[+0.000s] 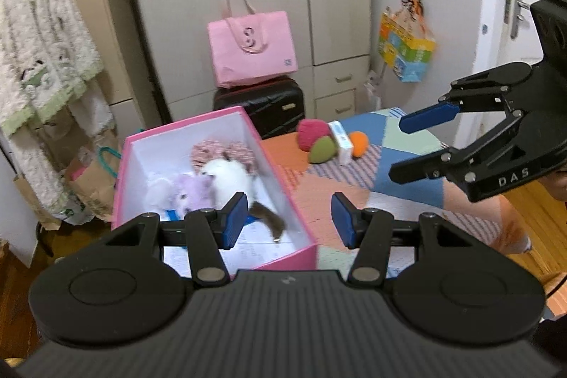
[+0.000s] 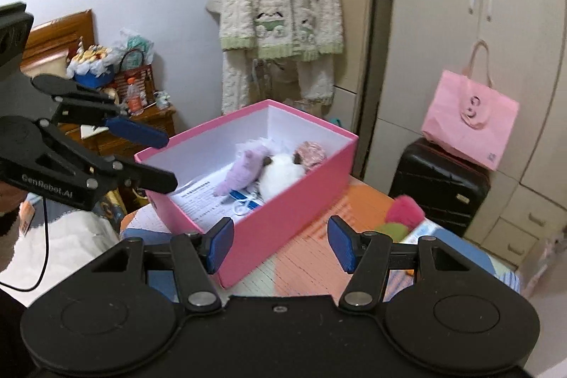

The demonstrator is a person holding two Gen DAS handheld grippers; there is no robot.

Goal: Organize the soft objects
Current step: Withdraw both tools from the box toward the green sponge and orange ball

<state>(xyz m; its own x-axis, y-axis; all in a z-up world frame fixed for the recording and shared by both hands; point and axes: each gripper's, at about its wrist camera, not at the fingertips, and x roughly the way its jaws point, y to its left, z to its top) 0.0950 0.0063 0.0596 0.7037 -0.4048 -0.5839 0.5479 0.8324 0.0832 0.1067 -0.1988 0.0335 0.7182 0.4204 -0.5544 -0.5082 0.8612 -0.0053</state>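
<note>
While both sets of tongs stand apart with nothing between their pads, the remaining soft objects lie clustered on the patchwork bench [image 1: 407, 162]: a pink ball [image 1: 312, 131], a green one [image 1: 323, 149] and an orange one [image 1: 359, 144], flanking a small white carton [image 1: 343, 142]. This cluster sits beyond the left tongs [image 1: 288, 220] and slightly to their right, below and left of the right tongs [image 1: 411, 147], which are judged nearer. The pink box [image 1: 301, 201], already holding plush toys [image 1: 226, 178], lies left of the cluster.

Pink box [image 1: 149, 172] with white inside, lilac plush [image 1: 189, 188], white plush [image 1: 230, 178], green ball [image 1: 322, 149], orange ball [image 1: 359, 144]
</note>
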